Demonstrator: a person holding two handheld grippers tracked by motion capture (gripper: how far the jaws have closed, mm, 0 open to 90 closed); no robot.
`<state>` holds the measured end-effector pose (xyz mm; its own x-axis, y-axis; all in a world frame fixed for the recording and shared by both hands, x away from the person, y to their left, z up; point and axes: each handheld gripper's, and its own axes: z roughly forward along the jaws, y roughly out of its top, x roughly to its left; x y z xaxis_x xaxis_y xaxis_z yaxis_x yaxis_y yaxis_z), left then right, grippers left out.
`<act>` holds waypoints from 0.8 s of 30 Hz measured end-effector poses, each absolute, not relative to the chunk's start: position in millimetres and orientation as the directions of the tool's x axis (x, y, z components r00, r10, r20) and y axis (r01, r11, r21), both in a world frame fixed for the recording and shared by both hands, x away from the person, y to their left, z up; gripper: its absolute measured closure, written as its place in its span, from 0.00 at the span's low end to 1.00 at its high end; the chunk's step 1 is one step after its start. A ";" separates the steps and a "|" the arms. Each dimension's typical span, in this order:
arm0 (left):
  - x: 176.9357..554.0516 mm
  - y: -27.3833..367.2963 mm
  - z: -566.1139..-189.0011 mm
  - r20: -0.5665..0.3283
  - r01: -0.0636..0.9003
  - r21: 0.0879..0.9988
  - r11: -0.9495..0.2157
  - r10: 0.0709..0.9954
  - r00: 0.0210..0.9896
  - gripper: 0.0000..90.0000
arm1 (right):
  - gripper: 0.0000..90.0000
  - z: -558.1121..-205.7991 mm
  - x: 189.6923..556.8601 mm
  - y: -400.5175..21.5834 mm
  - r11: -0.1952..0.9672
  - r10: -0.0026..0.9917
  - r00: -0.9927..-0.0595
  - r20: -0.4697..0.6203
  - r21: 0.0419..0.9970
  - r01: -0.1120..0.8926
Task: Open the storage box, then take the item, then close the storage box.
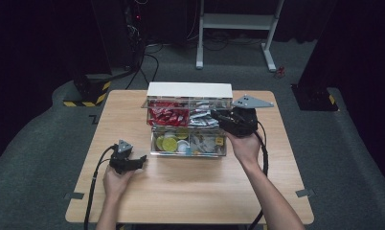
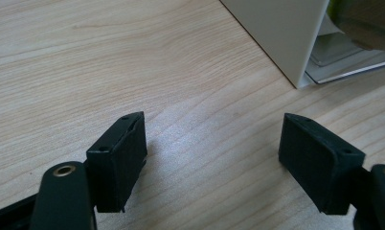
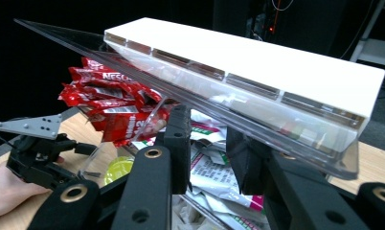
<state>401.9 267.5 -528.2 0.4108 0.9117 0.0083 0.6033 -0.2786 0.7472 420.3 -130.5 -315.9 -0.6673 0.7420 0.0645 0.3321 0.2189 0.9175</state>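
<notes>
under the clear lid (image 3: 190, 96), right gripper (image 3: 207, 148) fingers slightly apart, tips half hidden; left gripper (image 2: 214, 163) fingers released

hidden: right gripper (image 1: 218, 116) jaws' tips in box (image 1: 188, 120); blurred: sachets' (image 3: 214, 177) print unreadable

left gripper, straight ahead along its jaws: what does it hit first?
Likely the box: its white wall stands ahead and to the right of the open left gripper, across bare table. Depth is hard to judge; if it runs a bit left of that corner, the way looks free.
</notes>
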 end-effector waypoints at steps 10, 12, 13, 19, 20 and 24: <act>401.9 267.3 -528.2 0.006 0.605 0.747 -0.275 0.913 0.408 0.28 | 0.78 -311.7 425.1 -131.8 0.228 0.744 -0.665 0.060 0.913 0.338; 401.8 267.0 -528.2 0.007 0.606 0.747 -0.274 0.915 0.404 0.28 | 0.77 -311.8 426.5 -131.8 0.226 0.745 -0.663 0.065 0.911 0.344; 401.6 266.8 -528.2 0.006 0.608 0.746 -0.272 0.915 0.402 0.28 | 0.77 -311.7 427.2 -131.3 0.226 0.746 -0.663 0.067 0.911 0.346; 401.2 265.6 -528.1 0.006 0.611 0.745 -0.266 0.919 0.393 0.27 | 0.76 -311.2 429.1 -129.6 0.232 0.745 -0.663 0.068 0.907 0.353; 401.2 265.7 -528.1 0.008 0.611 0.746 -0.267 0.920 0.393 0.27 | 0.76 -310.8 429.4 -129.5 0.231 0.746 -0.663 0.069 0.906 0.354; 400.3 264.5 -527.9 0.004 0.617 0.743 -0.258 0.924 0.382 0.27 | 0.76 -309.1 431.0 -128.9 0.232 0.745 -0.664 0.070 0.905 0.356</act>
<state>400.3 264.5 -527.9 0.3821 0.9241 0.0038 0.6173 -0.2583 0.7431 431.0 -128.9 -309.1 -0.6635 0.7449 0.0702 0.3564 0.2322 0.9050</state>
